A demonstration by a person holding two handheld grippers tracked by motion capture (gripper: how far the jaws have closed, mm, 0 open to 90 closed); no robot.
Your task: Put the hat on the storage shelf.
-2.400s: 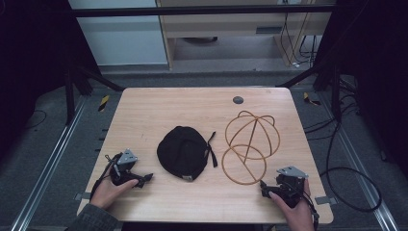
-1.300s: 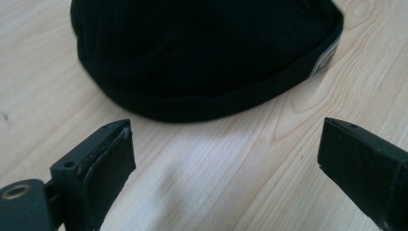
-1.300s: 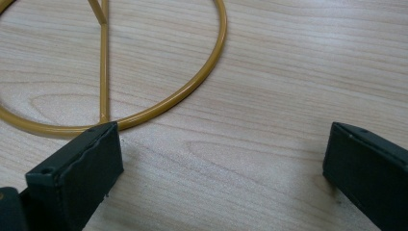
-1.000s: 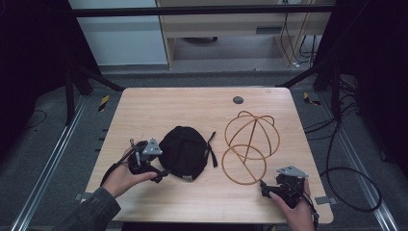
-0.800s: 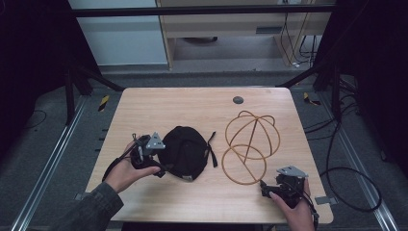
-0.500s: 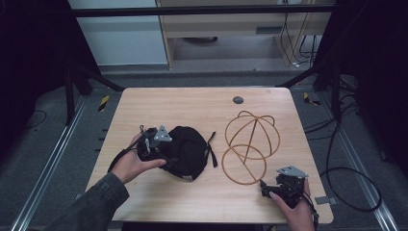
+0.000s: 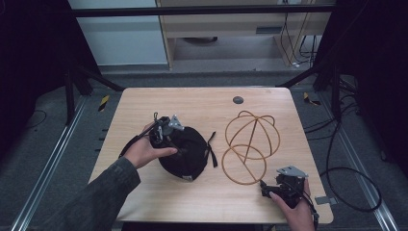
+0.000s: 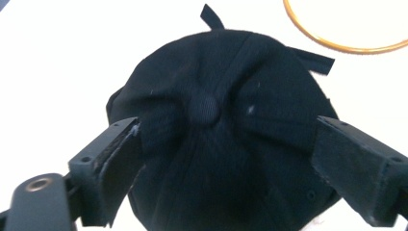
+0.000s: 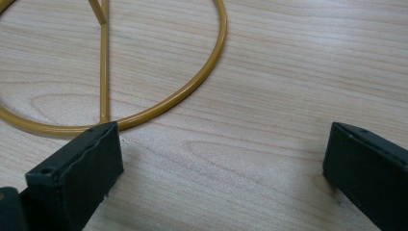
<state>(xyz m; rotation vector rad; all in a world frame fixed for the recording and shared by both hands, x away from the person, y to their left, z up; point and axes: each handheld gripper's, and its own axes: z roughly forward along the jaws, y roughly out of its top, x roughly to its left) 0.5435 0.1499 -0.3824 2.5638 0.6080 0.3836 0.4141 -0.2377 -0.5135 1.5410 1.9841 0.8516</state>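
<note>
Over the black cap at mid-counter, the left gripper, fingers spread but just closing, should pinch the crown squarely beside its button. Right gripper rests spread, empty, near the wire stand.

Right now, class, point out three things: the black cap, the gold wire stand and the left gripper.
black cap (image 8: 204,108), left gripper view, on its top button.
gold wire stand (image 7: 246,179), high view, on its near ring.
left gripper (image 7: 179,137), high view, between its fingertips, over the cap.

Black two-jaw tool — grey plate, trailing cable; grey-green sleeve.
</note>
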